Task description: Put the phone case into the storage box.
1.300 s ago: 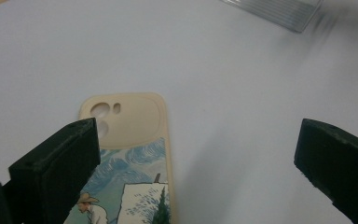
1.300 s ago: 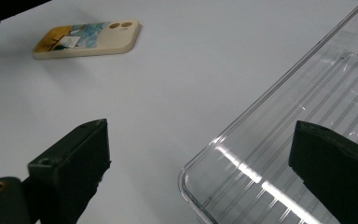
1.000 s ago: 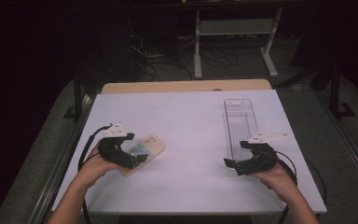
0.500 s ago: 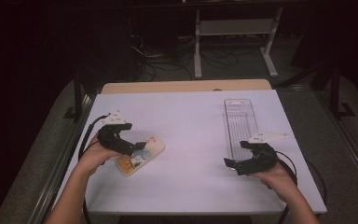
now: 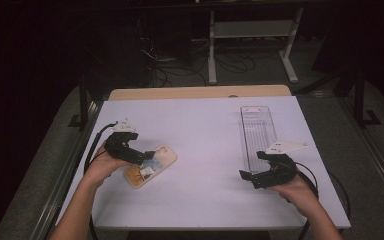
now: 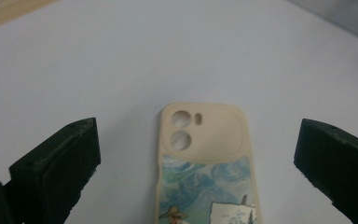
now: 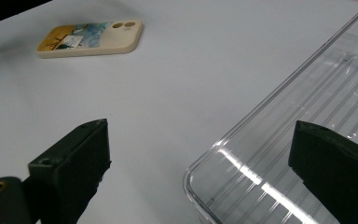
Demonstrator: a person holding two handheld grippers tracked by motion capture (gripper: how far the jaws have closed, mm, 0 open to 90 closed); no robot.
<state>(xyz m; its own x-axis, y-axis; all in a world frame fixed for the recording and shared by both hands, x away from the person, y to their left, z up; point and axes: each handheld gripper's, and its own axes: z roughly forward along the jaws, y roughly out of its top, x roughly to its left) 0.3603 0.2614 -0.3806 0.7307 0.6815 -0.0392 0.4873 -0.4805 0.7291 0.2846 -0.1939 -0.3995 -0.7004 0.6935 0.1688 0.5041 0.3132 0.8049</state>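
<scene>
Lying flat on the white tabletop (image 5: 205, 130), near its left edge and toward the front, is a phone case (image 5: 150, 166), printed side up. Left gripper (image 5: 147, 155) sits at the case's left end, jaws spread wide; in the left gripper view the case (image 6: 205, 163) lies between the two jaws w/ clear gaps on both sides, so no contact as yet. Right gripper (image 5: 252, 177) rests near the front right corner, jaws also spread, empty, just at the near end of a clear plastic tray (image 5: 257, 130) that runs along the right edge. From the right gripper view the tray's rounded corner (image 7: 270, 154) sits between the jaws and the case (image 7: 91, 37) lies well apart, far across the surface.

Handling, as judged:
- Case looks light, thin-walled, prob. soft rubbery plastic w/ a smooth cream rim. Expect flex under squeeze, not breakage.
- Low profile on a flat surface: little edge to bite on.
- Best hold: across the short width, jaws on the two long sides, approx. mid-length or at the stiffer camera-cutout end.
- Moderate pressure only; too much will bow the shell and let it pop out.
- Tray looks rigid, slick, light; likely to slide if bumped.
</scene>
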